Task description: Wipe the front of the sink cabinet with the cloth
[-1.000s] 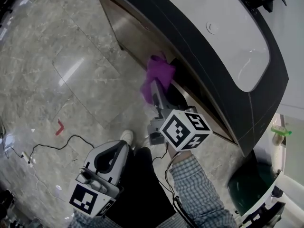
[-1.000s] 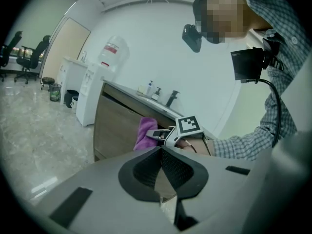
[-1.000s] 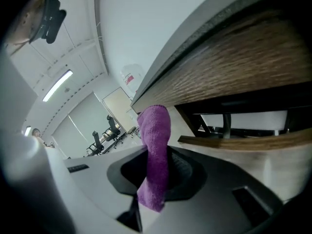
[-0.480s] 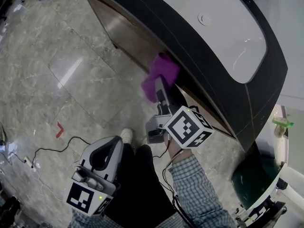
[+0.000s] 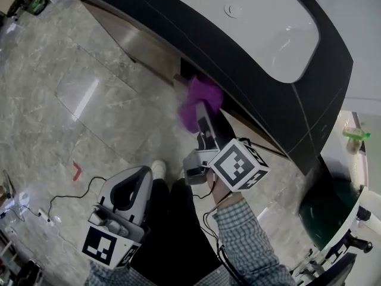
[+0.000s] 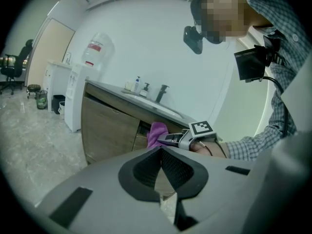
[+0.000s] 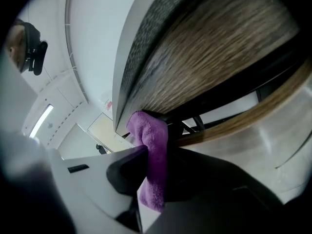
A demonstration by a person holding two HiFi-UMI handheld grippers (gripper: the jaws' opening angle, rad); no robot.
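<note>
A purple cloth (image 5: 199, 99) is clamped in my right gripper (image 5: 203, 111) and pressed against the sink cabinet's front, just under the dark countertop (image 5: 256, 70). In the right gripper view the cloth (image 7: 152, 145) hangs between the jaws of that gripper (image 7: 152, 177) and touches the wood-grain front (image 7: 209, 57) beside a dark gap. The wooden cabinet door (image 5: 128, 37) lies left of the cloth. My left gripper (image 5: 134, 182) is held low beside the person's leg, its jaws together with nothing in them. From the left gripper (image 6: 161, 152) I see the cloth (image 6: 156, 132) and the cabinet (image 6: 107, 130) ahead.
A white basin (image 5: 256, 22) is set in the countertop. On the marble floor lie a red piece (image 5: 76, 170) and a black cable (image 5: 65, 194). A dark bin (image 5: 330, 210) stands at the right. A water dispenser (image 6: 92, 57) stands left of the cabinet.
The head view has drifted, so the cabinet sits higher and further left in the frame. The right gripper keeps the cloth against the front under the counter edge. The left gripper barely moved.
</note>
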